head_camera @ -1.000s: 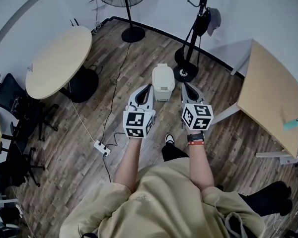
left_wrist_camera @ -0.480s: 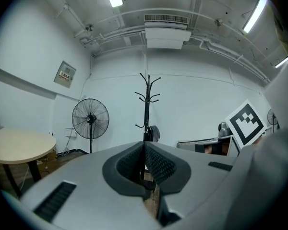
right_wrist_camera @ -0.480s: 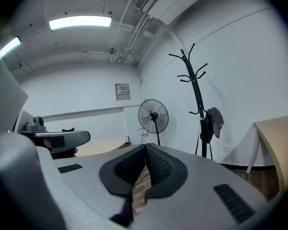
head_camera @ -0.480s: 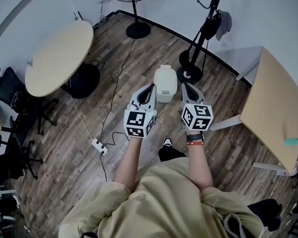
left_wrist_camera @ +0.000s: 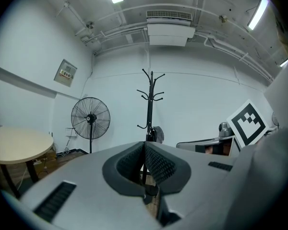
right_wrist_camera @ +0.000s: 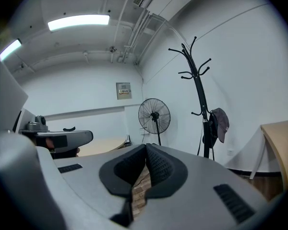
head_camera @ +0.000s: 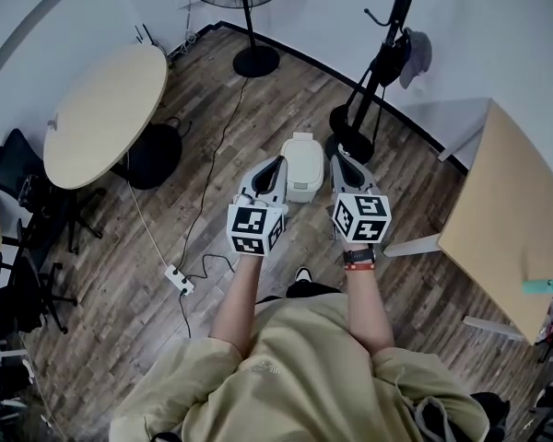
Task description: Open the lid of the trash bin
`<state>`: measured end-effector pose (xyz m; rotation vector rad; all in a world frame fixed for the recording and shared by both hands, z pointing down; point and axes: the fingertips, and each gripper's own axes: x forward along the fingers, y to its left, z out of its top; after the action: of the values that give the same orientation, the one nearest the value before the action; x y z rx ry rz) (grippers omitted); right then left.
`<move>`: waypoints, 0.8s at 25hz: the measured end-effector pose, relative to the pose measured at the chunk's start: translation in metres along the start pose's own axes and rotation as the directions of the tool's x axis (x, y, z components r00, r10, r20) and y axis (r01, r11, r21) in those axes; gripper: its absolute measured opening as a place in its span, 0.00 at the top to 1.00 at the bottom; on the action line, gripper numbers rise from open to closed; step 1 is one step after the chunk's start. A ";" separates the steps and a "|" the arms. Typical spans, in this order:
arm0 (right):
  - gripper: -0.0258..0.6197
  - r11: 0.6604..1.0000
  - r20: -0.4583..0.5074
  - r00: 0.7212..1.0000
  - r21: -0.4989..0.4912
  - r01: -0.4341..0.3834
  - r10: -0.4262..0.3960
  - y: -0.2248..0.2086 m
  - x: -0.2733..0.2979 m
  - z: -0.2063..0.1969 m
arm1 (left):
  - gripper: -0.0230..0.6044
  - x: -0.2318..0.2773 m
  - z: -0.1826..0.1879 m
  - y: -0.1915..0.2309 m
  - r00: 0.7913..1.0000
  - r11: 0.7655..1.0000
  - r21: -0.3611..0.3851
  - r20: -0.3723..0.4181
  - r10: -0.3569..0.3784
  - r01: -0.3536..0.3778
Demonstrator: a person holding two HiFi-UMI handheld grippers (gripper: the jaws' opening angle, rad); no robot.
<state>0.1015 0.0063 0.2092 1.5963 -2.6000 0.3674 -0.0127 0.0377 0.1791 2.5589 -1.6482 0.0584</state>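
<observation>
Left gripper point(head_camera: 276, 164) and right gripper point(head_camera: 337, 160), both clenched empty, have closed in beside the trash bin point(head_camera: 300, 171) on the floor; its lid point(head_camera: 301, 147) is down, opening not begun.

- The grey left gripper point(left_wrist_camera: 145, 145) fills the lower frame, its jaws closed tip to tip with nothing between them; the black ribbed pads point(left_wrist_camera: 159, 165) meet at the top.
- A black coat stand point(left_wrist_camera: 151, 99) rises just behind the tips, a dark item hanging low on it.
- A black pedestal fan point(left_wrist_camera: 90, 118) stands left of it, by the white wall.
- A round light-wood table point(left_wrist_camera: 14, 145) sits at the left edge.
- A black-and-white marker cube point(left_wrist_camera: 248, 122) shows at the right.
</observation>
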 end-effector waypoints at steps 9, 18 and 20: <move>0.93 0.999 -0.028 0.999 0.049 -0.019 0.020 -0.035 0.025 -0.013 | 0.93 0.035 -0.015 0.000 0.999 0.999 -0.008 -0.041 0.035 -0.036; 0.93 0.998 -0.087 0.996 0.064 -0.029 0.035 -0.039 0.040 -0.040 | 0.93 0.052 -0.038 0.001 0.997 0.999 -0.025 -0.080 0.022 -0.024; 0.93 0.997 -0.098 0.995 0.067 -0.028 0.035 -0.040 0.045 -0.046 | 0.93 0.059 -0.043 0.003 0.996 1.000 -0.026 -0.084 0.013 -0.015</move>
<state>0.1136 -0.0390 0.2681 1.5158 -2.5664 0.5254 0.0101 -0.0128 0.2270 2.4893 -1.6262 0.1417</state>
